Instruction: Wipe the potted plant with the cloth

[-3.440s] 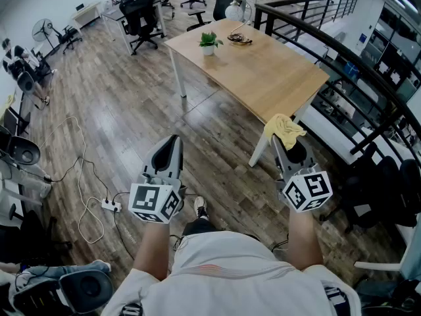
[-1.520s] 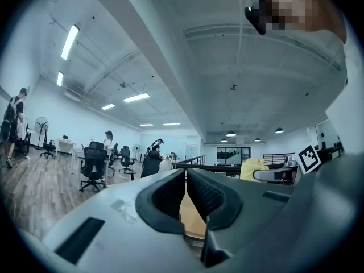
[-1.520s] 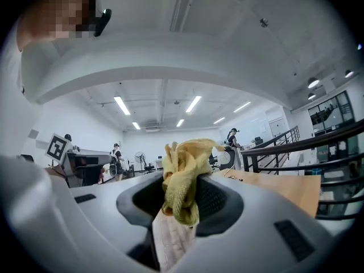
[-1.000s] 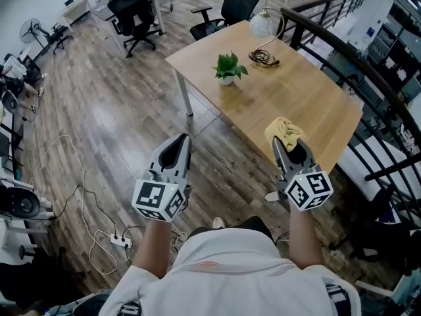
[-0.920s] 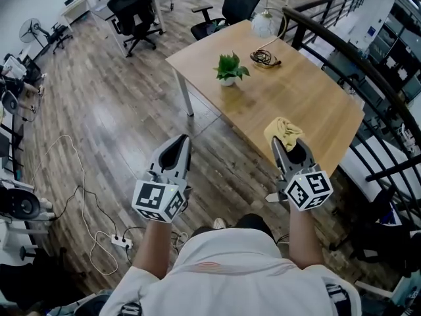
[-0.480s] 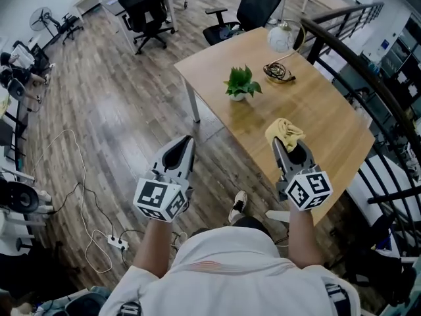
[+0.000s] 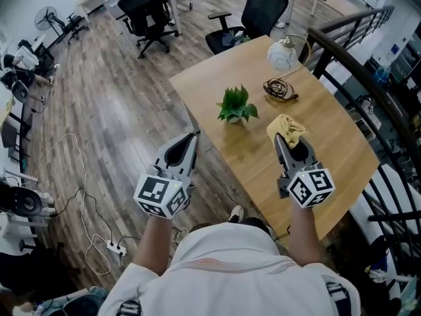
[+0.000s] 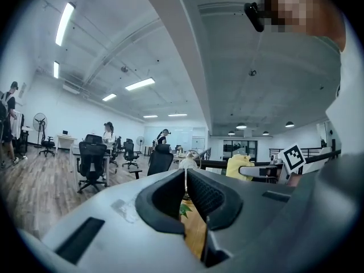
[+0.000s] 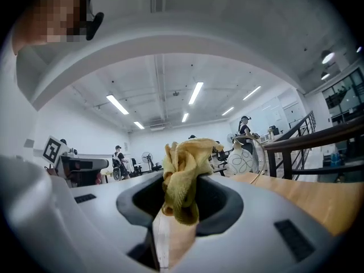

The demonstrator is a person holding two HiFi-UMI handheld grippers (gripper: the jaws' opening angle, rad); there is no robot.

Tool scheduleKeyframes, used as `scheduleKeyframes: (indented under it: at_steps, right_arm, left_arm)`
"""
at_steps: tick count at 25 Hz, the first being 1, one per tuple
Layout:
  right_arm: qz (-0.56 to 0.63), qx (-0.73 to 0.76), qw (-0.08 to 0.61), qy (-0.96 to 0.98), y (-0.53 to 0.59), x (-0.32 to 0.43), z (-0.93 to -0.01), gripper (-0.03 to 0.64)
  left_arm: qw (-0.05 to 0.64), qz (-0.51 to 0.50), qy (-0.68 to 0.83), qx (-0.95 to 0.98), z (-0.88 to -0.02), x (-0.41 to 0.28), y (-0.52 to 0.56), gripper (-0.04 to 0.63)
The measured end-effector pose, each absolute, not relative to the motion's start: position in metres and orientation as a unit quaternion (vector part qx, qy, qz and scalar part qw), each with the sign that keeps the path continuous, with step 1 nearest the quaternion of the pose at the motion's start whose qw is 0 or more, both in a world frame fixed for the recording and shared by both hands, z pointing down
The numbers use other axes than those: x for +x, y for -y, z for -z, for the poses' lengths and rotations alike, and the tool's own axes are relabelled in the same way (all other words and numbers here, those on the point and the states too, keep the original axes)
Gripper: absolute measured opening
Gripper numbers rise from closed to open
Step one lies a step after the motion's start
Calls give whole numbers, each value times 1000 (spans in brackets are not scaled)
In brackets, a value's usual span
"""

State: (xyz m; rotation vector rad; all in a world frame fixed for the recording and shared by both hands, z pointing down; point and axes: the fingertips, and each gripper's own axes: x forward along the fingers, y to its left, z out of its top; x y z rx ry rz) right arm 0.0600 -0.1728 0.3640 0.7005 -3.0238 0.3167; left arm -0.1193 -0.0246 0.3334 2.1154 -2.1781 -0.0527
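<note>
A small potted plant (image 7: 236,105) with green leaves in a white pot stands near the middle of a wooden table (image 7: 342,143). My right gripper (image 7: 281,135) hovers over the table just right of the plant, shut on a bunched yellow cloth (image 7: 286,127); in the right gripper view the cloth (image 9: 182,175) sticks up from between the jaws. My left gripper (image 7: 191,137) is shut and empty, held over the floor by the table's near left edge; in the left gripper view its jaws meet at the tips (image 8: 186,172), with plant leaves (image 8: 185,209) showing below.
A round white lamp (image 7: 281,54) and a coil of cable (image 7: 279,88) sit behind the plant. A dark railing (image 7: 368,91) runs along the table's right side. Black office chairs (image 7: 148,12) stand beyond, and a power strip with cables (image 7: 113,247) lies on the floor at left.
I have walked up to the table: the plant and table have come much nearer, the right gripper with the cloth is now over the tabletop, and the left gripper is at its edge.
</note>
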Motion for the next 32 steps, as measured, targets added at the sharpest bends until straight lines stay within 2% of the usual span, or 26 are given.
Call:
scheduleKeyframes:
  at_steps: [14,26,32]
  right_arm:
    - [-128,255,26,958,257,46,-395,190]
    - [-150,365,90,915,292,-53,-433,190]
    - [-170,404,113,892,291,-75,-454,190]
  left_arm:
    - [103,-2,677,729,-369,-167,152,21]
    - [200,-37,521,829,-458,-251,274,23]
    - [281,-76,443,848,-523,-257,295,25]
